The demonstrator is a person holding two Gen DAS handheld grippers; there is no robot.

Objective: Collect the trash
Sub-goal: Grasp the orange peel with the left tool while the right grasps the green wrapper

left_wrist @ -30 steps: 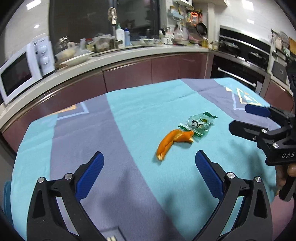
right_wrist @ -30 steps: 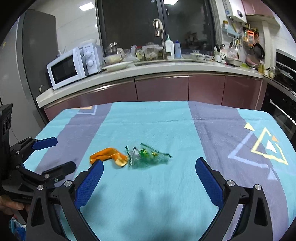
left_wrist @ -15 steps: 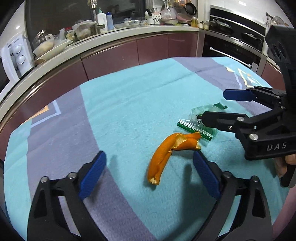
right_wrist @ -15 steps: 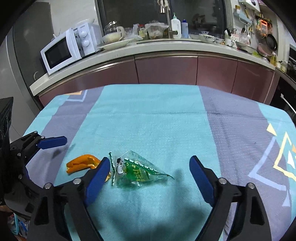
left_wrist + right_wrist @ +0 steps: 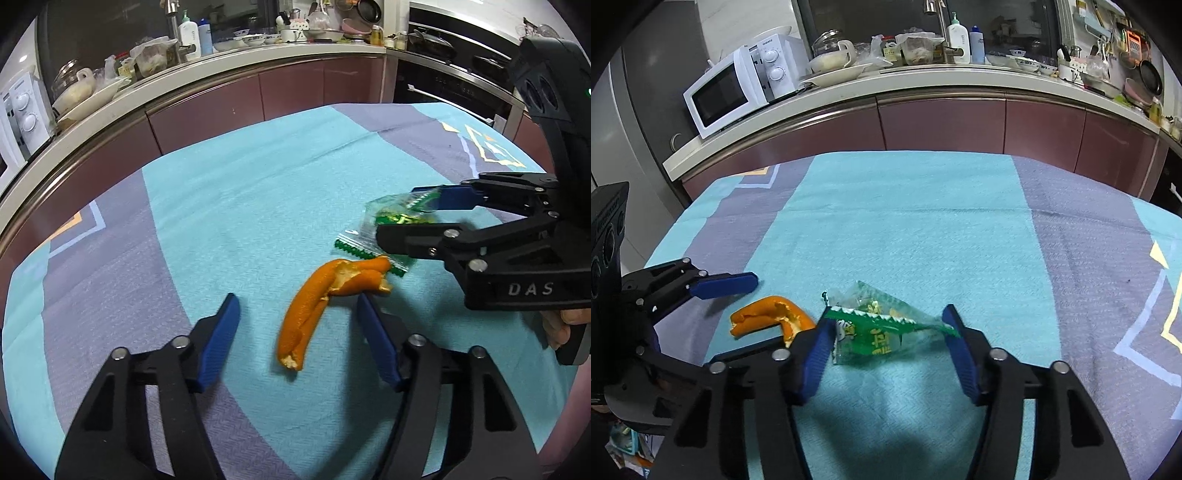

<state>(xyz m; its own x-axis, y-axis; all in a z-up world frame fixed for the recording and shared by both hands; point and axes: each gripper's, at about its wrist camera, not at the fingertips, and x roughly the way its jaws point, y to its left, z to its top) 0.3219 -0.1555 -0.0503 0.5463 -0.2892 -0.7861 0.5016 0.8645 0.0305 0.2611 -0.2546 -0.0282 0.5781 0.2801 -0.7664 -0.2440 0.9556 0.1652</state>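
Note:
An orange peel (image 5: 317,299) lies on the blue and grey tablecloth (image 5: 240,206). My left gripper (image 5: 297,314) is open, low over the cloth, with its fingers on either side of the peel's near half. A clear and green snack wrapper (image 5: 882,328) lies just right of the peel (image 5: 764,314). My right gripper (image 5: 888,332) is open with its fingers on either side of the wrapper. The wrapper (image 5: 373,229) and the right gripper (image 5: 399,214) also show in the left wrist view. The left gripper (image 5: 727,314) shows in the right wrist view.
A kitchen counter (image 5: 923,77) with a microwave (image 5: 738,88), dishes and bottles runs behind the table. An oven (image 5: 461,85) stands at the back right. The tablecloth (image 5: 960,229) stretches bare beyond the trash.
Both grippers have come forward and down, and their jaws have narrowed. The left now straddles the peel and the right straddles the wrapper.

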